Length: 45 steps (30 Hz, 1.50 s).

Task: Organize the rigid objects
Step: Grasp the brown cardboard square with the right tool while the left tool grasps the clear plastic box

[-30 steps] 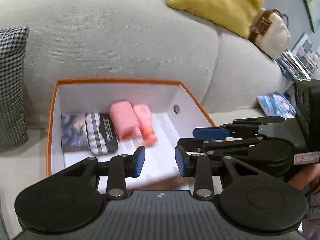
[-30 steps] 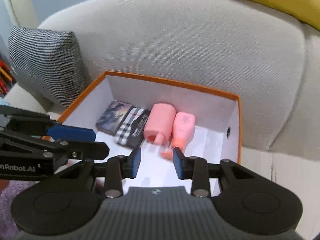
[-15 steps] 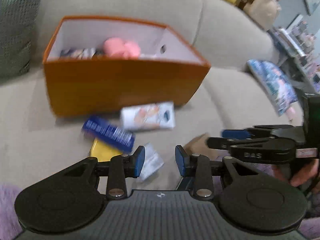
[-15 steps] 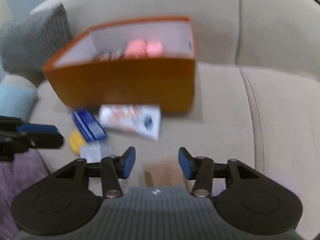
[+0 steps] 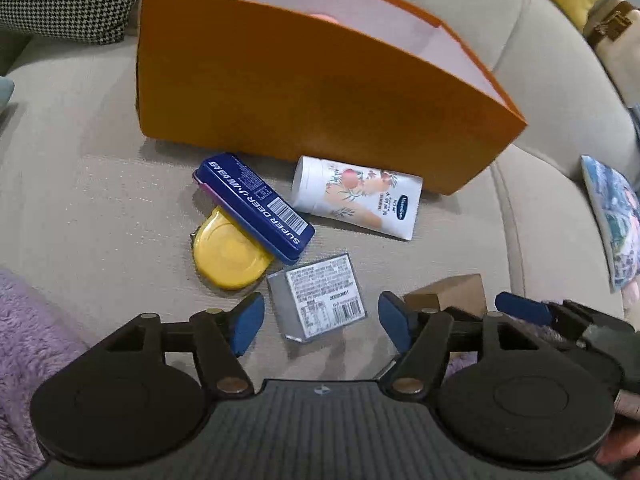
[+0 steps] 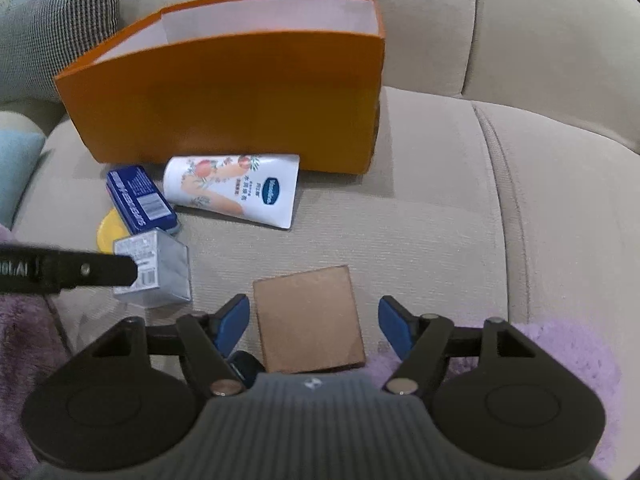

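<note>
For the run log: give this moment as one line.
left gripper: open, jaws just opened, astride silver box, no contact | right gripper: open, jaws just opened, astride brown box | orange box: behind

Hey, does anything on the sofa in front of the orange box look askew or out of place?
Yes. The blue tin lies tilted, propped on the yellow round case rather than flat on the sofa cushion. The lotion tube lies on its side against the orange box. Nothing looks spilled or damaged.

Beige sofa seat (image 6: 420,208), orange box (image 6: 240,96), white tube (image 6: 236,190), brown card box (image 6: 308,316), grey carton (image 5: 320,300)
</note>
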Tool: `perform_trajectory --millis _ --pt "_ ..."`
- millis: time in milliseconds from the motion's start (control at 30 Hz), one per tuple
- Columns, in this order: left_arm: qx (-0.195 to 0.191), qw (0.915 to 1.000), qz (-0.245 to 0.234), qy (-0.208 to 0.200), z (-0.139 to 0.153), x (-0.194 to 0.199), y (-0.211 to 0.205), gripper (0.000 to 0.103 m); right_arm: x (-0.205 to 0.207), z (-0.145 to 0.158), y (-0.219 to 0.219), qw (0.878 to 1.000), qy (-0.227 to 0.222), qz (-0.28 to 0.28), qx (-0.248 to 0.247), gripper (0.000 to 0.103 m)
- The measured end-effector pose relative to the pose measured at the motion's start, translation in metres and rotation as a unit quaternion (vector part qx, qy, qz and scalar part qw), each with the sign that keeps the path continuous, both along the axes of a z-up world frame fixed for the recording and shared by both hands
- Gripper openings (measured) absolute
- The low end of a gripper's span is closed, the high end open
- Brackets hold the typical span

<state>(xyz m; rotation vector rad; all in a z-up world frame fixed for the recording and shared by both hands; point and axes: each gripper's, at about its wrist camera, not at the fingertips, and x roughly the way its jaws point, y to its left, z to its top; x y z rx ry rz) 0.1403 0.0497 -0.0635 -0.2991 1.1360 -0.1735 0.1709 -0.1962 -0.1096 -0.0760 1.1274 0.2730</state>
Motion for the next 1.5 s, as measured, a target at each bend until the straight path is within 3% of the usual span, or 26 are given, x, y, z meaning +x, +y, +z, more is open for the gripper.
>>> perform_trajectory --millis 233,567,667,800,1000,1500 --pt "0.024 0.9979 0.016 0.058 -0.016 0.015 -0.012 0.078 0.005 -0.008 -0.006 1.000 0.009 -0.007 0.022 0.073" --pt "0.040 0.9957 0.007 0.083 -0.028 0.027 -0.022 0.069 0.011 -0.016 -0.002 1.000 0.017 -0.006 0.023 0.073" --pt "0.030 0.9961 0.004 0.083 -0.029 0.027 -0.020 0.064 0.012 -0.016 -0.004 0.999 0.021 -0.010 0.030 0.073" --pt "0.029 0.9965 -0.006 0.078 -0.028 0.027 -0.018 0.062 0.013 -0.018 -0.004 0.999 0.031 -0.010 0.042 0.064" --pt "0.009 0.9964 -0.014 0.083 -0.026 0.024 -0.011 0.060 0.011 -0.017 -0.001 0.999 0.025 -0.004 0.033 0.064" --pt "-0.028 0.9987 -0.016 0.039 0.006 0.014 0.009 0.058 0.002 0.011 0.006 0.999 -0.009 0.004 0.035 0.063"
